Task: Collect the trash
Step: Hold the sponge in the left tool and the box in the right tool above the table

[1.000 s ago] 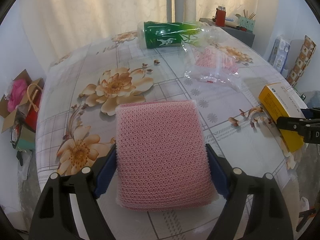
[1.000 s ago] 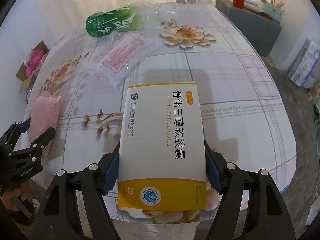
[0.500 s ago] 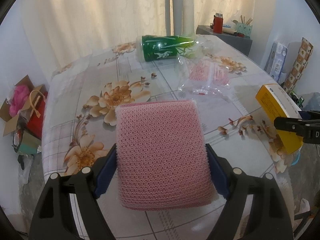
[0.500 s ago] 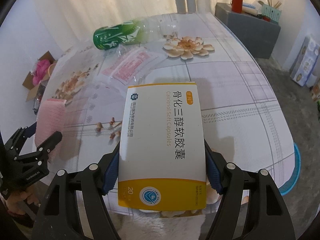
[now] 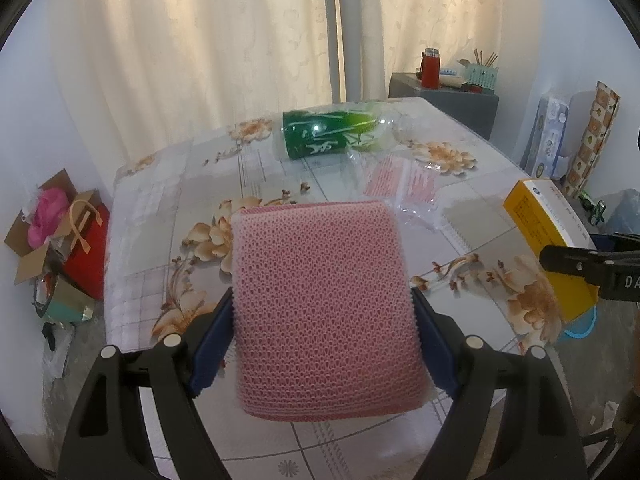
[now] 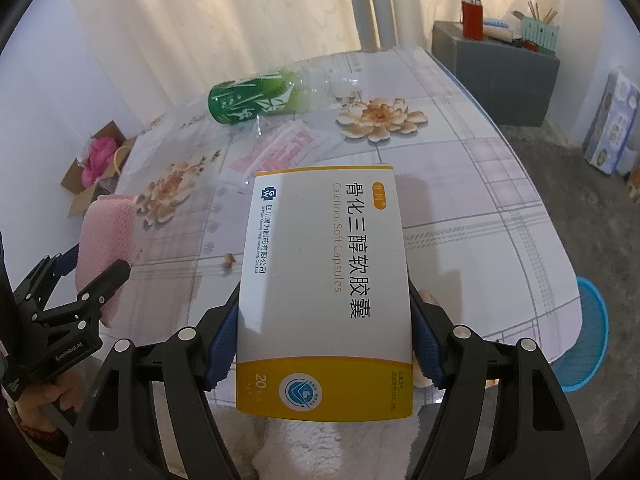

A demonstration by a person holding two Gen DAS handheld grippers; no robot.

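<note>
Pink foam netting [image 5: 326, 312]: a soft mesh sleeve, clamped between the blue pads of the left gripper [image 5: 322, 340] and held off the table [image 5: 472, 216].
Medicine box [image 6: 326, 284]: white and yellow card carton, pinched on its two long sides by the right gripper [image 6: 324, 344]; also lifted, out near the table's edge.
Step in hand: judged to be the carry toward a bin, both claws loaded.
Bin: no bin can be identified; a blue round object [image 6: 588, 332] shows on the floor past the table edge, but I cannot tell what it is.
Grip advice, left: netting squashes and may slip, so keep the squeeze firm and avoid swinging.
Grip advice, right: card walls may buckle; hold level, with no harder clench.
Left on the table: green bottle [image 5: 332, 134] lying on its side, with a clear wrapper [image 5: 404, 180] just in front of it, both untouched.
Risk: the two grippers travel close together; keep them apart when releasing.
</note>
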